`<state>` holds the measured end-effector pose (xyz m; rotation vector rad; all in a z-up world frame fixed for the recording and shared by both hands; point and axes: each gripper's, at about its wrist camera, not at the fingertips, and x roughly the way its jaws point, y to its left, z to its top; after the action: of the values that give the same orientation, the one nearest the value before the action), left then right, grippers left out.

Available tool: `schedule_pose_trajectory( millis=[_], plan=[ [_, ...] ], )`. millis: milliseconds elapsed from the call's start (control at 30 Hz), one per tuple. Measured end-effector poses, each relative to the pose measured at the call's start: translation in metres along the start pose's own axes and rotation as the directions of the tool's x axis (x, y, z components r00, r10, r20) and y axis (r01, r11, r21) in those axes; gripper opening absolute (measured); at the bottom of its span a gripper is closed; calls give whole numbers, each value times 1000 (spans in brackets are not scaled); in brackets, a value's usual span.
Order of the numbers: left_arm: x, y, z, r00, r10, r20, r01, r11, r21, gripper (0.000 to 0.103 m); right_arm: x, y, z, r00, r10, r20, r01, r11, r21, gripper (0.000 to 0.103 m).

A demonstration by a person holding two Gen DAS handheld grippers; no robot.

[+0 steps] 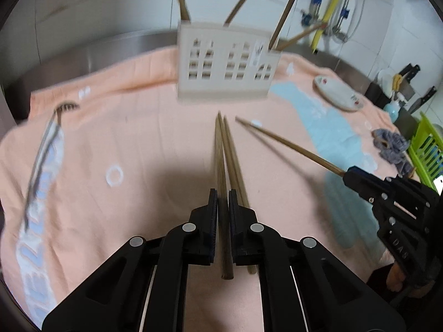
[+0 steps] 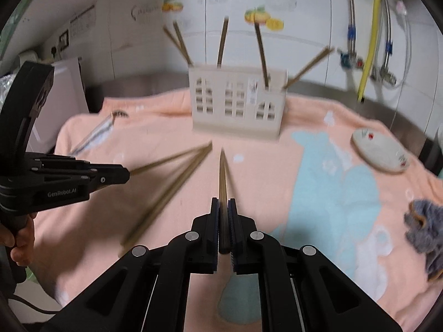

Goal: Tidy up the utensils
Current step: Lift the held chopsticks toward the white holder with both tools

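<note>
A cream utensil holder (image 1: 225,63) with window cut-outs stands on the peach towel (image 1: 138,144), with several chopsticks standing in it; it also shows in the right wrist view (image 2: 238,102). My left gripper (image 1: 222,197) is shut on a chopstick (image 1: 221,171) that points at the holder. A second chopstick (image 1: 235,163) lies on the towel just right of it. My right gripper (image 2: 223,206) is shut on another chopstick (image 2: 222,174), also pointing at the holder. The right gripper shows at the right of the left wrist view (image 1: 349,175), the left gripper at the left of the right wrist view (image 2: 126,175).
Metal tongs (image 1: 41,155) lie on the towel's left side. A white floral plate (image 1: 337,92) sits at the right, with a grey cloth (image 1: 393,145) and a green rack (image 1: 426,149) beyond it. Knives and a soap bottle stand at far right. A steel rim and tiled wall lie behind.
</note>
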<state>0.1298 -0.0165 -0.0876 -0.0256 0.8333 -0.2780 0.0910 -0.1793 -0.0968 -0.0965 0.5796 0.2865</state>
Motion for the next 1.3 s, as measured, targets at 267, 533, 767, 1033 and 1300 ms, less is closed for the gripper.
schedule_pose_trajectory(
  millis=[267,533,767,1033,1300],
  plan=[
    [-31,-5,33,994,-29,101,25,999,36,6,-18,-5,46,996,22,88,-19,999,-33,6],
    [-39,-8,57,990,-40,132,29,996,86,6,-26,-15,87,992,41,120,-32,997,-72,6],
    [-38,-6,56,990,-50,135,33,992,121,6,-36,-24,109,988,23,153,-8,996,-94,6],
    [-35,-5,45,992,-52,118,37,991,130,6,-34,-23,105,988,22,154,-10,996,-84,6],
    [-19,1,16,995,-44,95,36,996,87,6,-41,-19,91,986,15,169,-2,997,-75,6]
  ],
)
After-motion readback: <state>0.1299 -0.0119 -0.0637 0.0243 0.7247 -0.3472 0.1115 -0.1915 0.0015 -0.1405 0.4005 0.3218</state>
